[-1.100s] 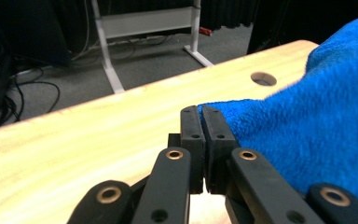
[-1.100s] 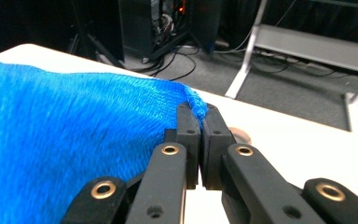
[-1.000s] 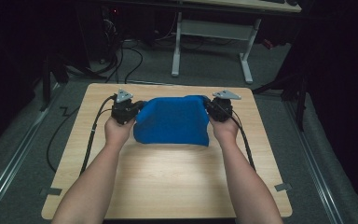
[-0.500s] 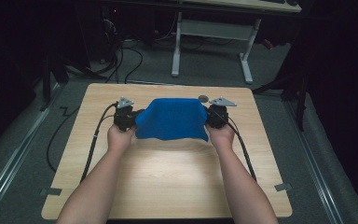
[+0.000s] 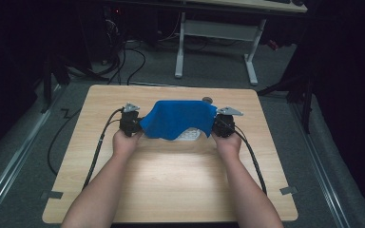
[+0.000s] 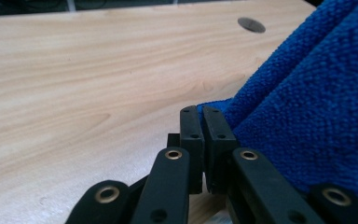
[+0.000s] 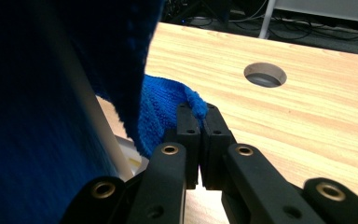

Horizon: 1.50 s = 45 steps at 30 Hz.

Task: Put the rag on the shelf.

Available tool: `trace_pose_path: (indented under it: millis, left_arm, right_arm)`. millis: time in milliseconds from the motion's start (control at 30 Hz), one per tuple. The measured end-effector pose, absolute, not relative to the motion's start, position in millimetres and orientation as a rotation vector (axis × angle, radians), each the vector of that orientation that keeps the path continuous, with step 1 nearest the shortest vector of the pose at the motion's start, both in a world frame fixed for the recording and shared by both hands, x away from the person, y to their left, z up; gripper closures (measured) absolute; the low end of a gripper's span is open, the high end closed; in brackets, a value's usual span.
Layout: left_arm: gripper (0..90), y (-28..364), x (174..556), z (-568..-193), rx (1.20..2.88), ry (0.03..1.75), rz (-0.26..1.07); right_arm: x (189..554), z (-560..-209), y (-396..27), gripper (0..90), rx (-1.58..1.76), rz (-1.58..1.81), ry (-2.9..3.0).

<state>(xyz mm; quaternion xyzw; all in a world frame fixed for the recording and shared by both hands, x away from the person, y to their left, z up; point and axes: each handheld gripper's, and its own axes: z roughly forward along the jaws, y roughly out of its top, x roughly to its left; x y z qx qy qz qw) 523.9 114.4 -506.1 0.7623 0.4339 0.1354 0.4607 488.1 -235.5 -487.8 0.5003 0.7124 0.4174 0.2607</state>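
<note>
A blue towel (image 5: 178,118) hangs stretched between my two grippers over the far half of the wooden table (image 5: 171,175). My left gripper (image 5: 134,124) is shut on the towel's left corner; in the left gripper view the cloth (image 6: 307,116) bunches beside the closed jaws (image 6: 201,116). My right gripper (image 5: 221,124) is shut on the right corner, and blue cloth (image 7: 165,107) pokes out between its tips (image 7: 198,112). Under the sagging towel lies a white object (image 5: 190,135), partly covered; a white edge (image 7: 98,126) of it shows in the right gripper view.
A round cable hole (image 5: 207,100) sits near the table's far edge, also seen as a hole (image 7: 265,74) in the right gripper view. Cables (image 5: 100,142) trail from each gripper toward the table's front. A white desk frame (image 5: 214,42) stands on the floor beyond.
Both hands have come down and a little toward the person with the towel. The towel hangs lower, sagging in the middle, and the white object under it has come into sight.
</note>
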Motion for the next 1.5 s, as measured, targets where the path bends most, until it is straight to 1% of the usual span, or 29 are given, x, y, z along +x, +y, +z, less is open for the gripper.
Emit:
trace_pose_path:
  millis: [133, 167, 267, 333, 400, 767, 1000, 1200, 1400, 1500]
  left_arm:
    - [85.3, 113, 524, -509, 1.871, 1.08, 0.316]
    - [81.4, 113, 524, -508, 1.869, 1.086, 0.314]
    - [72.4, 114, 521, -507, 1.853, 1.086, 0.343]
    - [70.1, 117, 519, -506, 1.838, 1.09, 0.355]
    - [68.5, 120, 517, -506, 1.825, 1.101, 0.361]
    - [66.5, 127, 512, -498, 1.833, 1.091, 0.422]
    - [63.3, 132, 509, -490, 1.815, 1.093, 0.459]
    - [63.3, 139, 507, -486, 1.816, 1.099, 0.491]
    - [61.8, 147, 504, -484, 1.824, 1.114, 0.515]
    - [60.7, 152, 503, -483, 1.825, 1.12, 0.533]
  right_arm:
    - [485, -490, -239, 88.1, 1.361, 1.143, 1.918]
    - [484, -490, -241, 86.9, 1.355, 1.147, 1.917]
    - [482, -488, -244, 80.0, 1.372, 1.146, 1.91]
    - [482, -485, -246, 75.0, 1.366, 1.151, 1.902]
    - [481, -482, -248, 73.2, 1.364, 1.149, 1.889]
    - [477, -471, -257, 69.3, 1.359, 1.147, 1.853]
    - [476, -466, -264, 67.0, 1.357, 1.148, 1.834]
    - [475, -463, -268, 65.8, 1.35, 1.144, 1.83]
    - [473, -462, -271, 59.0, 1.347, 1.147, 1.821]
    - [472, -460, -273, 59.1, 1.33, 1.15, 1.835]
